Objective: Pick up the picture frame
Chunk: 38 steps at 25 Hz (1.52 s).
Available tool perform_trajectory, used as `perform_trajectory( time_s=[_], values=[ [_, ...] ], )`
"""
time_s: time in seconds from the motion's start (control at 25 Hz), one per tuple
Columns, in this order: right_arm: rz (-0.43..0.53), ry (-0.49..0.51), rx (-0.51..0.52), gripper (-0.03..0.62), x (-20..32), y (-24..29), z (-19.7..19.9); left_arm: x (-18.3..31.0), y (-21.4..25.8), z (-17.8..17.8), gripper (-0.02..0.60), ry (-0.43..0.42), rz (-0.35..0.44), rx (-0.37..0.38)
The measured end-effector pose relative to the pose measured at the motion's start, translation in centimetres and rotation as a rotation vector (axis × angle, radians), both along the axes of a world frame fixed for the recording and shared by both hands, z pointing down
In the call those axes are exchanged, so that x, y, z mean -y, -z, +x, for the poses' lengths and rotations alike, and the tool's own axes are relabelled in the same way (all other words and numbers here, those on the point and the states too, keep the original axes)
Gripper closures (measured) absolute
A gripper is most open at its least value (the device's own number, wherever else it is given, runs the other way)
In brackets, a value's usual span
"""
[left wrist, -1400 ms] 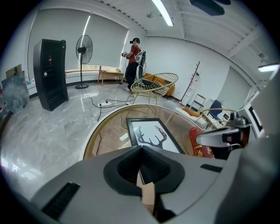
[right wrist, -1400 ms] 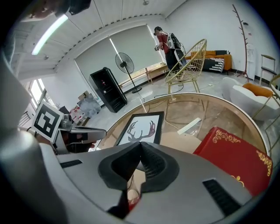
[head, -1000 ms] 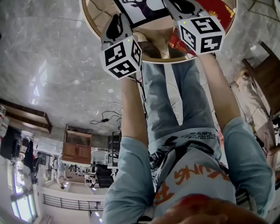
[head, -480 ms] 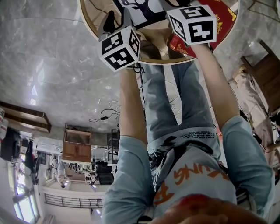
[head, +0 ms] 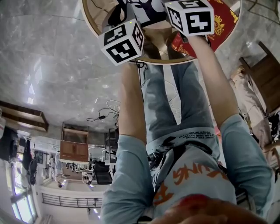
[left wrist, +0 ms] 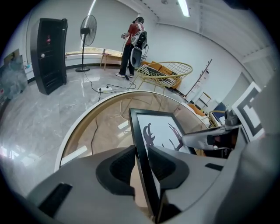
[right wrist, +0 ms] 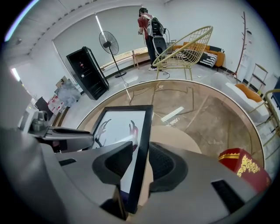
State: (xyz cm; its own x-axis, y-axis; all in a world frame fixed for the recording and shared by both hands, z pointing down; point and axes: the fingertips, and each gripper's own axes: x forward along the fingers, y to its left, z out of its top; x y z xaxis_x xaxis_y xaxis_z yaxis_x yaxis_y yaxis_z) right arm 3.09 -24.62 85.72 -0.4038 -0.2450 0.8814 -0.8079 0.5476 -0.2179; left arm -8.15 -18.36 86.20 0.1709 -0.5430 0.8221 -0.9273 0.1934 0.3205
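Observation:
The picture frame, black-edged around a white print with dark antler shapes, lies tilted on the round glass table. My left gripper has just been closing and is shut on the frame's left edge. My right gripper has its jaws standing open after just opening, and they straddle the frame's right edge. In the head view both marker cubes sit over the frame at the table; the left gripper's cube is lower than the right one.
A red and gold box stands on the table's right side. Beyond the table are a gold wire chair, a standing fan, a black cabinet and a person in a red top.
In the head view both marker cubes have shifted up the picture, toward the table and the frame, with the arms stretching further out.

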Motion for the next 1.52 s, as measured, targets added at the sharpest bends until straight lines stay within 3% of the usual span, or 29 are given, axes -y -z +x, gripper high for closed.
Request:
perform_trajectory(
  time_s=[0.32,0.48,0.84,1.12,1.52],
  values=[
    [-0.054,-0.041,0.061,0.508,0.2,0.7,0.0,-0.1,0.5,-0.2,0.488,0.06,-0.019,-0.059],
    [-0.065,-0.047,0.07,0.522,-0.7,0.5,0.1,-1.1,0.6,-1.0,0.49,0.057,-0.035,-0.021],
    [-0.01,-0.084,0.2,0.523,-3.4,2.6,-0.6,-3.5,3.4,-2.3,0.5,0.084,0.053,-0.023],
    [0.04,-0.108,0.292,0.523,-4.9,6.4,-0.7,-4.5,8.1,-2.8,0.5,0.078,0.146,0.027],
    [0.063,-0.111,0.341,0.523,-5.6,12.6,-1.9,-4.8,14.7,-4.1,0.5,0.08,0.182,0.056]
  ],
)
